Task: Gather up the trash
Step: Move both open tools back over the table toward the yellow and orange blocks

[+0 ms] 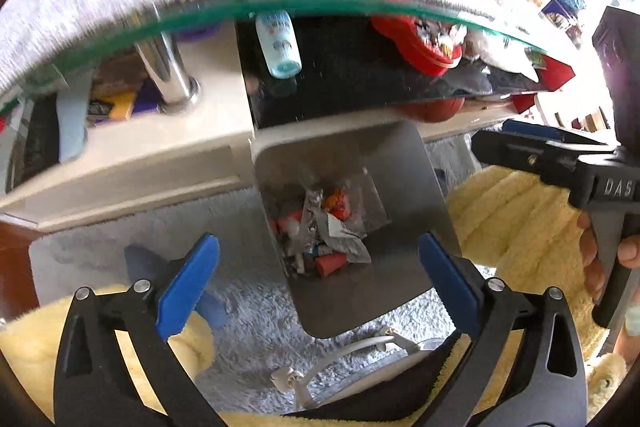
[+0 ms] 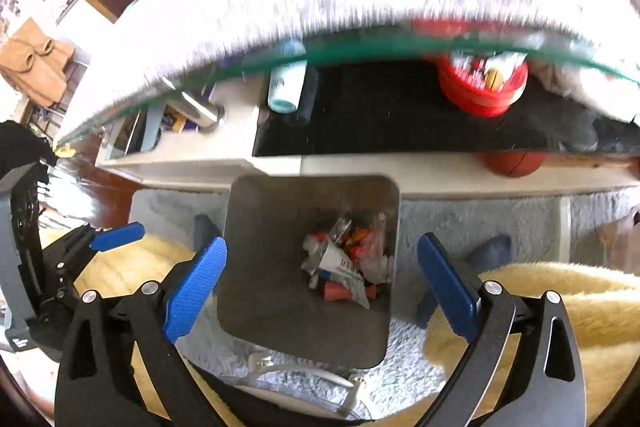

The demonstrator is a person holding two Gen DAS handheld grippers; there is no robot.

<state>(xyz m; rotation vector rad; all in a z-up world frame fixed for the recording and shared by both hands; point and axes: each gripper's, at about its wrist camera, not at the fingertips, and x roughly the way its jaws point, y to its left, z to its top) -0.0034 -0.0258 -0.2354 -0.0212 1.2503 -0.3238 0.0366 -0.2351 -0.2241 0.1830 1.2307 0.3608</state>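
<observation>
Both the left gripper (image 1: pixel 320 279) and the right gripper (image 2: pixel 322 285) are hanging released, grasping nothing, above the trash bin (image 2: pixel 256 307); lifting straight up is avoiding its rim.

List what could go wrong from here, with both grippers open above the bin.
1. The glass tabletop edge juts out just above the bin; a gripper lifted carelessly could knock it.
2. The left gripper and right gripper hang close together, jaws wide and empty, and might bump each other.
3. A white cable lies on the rug beside the bin and could snag.
</observation>
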